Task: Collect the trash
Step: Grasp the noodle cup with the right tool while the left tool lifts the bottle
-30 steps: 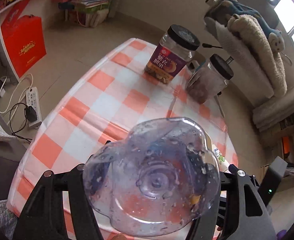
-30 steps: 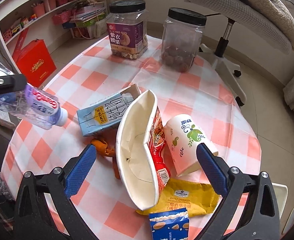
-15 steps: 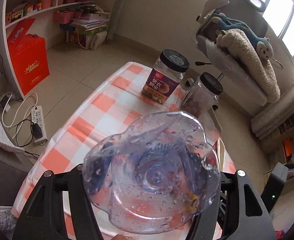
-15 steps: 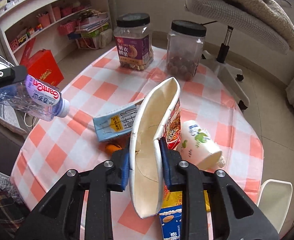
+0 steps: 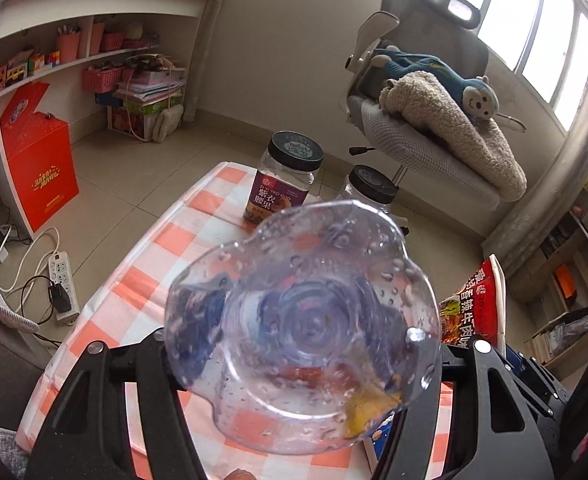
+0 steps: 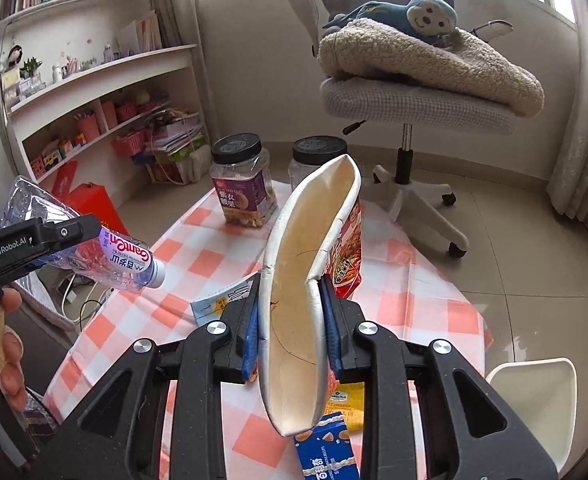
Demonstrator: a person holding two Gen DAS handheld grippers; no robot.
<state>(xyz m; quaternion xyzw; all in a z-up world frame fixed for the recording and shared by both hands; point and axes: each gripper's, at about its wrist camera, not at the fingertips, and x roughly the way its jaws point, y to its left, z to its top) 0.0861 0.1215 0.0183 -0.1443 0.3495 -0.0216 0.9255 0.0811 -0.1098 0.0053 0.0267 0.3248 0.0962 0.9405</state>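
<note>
The right gripper (image 6: 292, 332) points forward and down over the counter (image 6: 406, 280), raised clear of it. Its jaws, having just closed, are clamped on a flattened paper noodle cup (image 6: 306, 280): cream inside, red printed outside, squeezed into a narrow boat shape with a crease at the blue pads (image 6: 250, 332).

The left gripper (image 5: 302, 364) also tilts downward, above the counter's near edge. Its jaws are clamped on a crumpled clear plastic bottle (image 5: 302, 320), thin-walled and beaded with droplets, base toward the camera. In the right wrist view the bottle (image 6: 94, 252) hangs cap-down in the air, with a bare hand (image 6: 8, 344) on the grip below.

Flat wrappers (image 6: 326, 448) and a blue carton (image 6: 218, 300) lie on the checked cloth.
</note>
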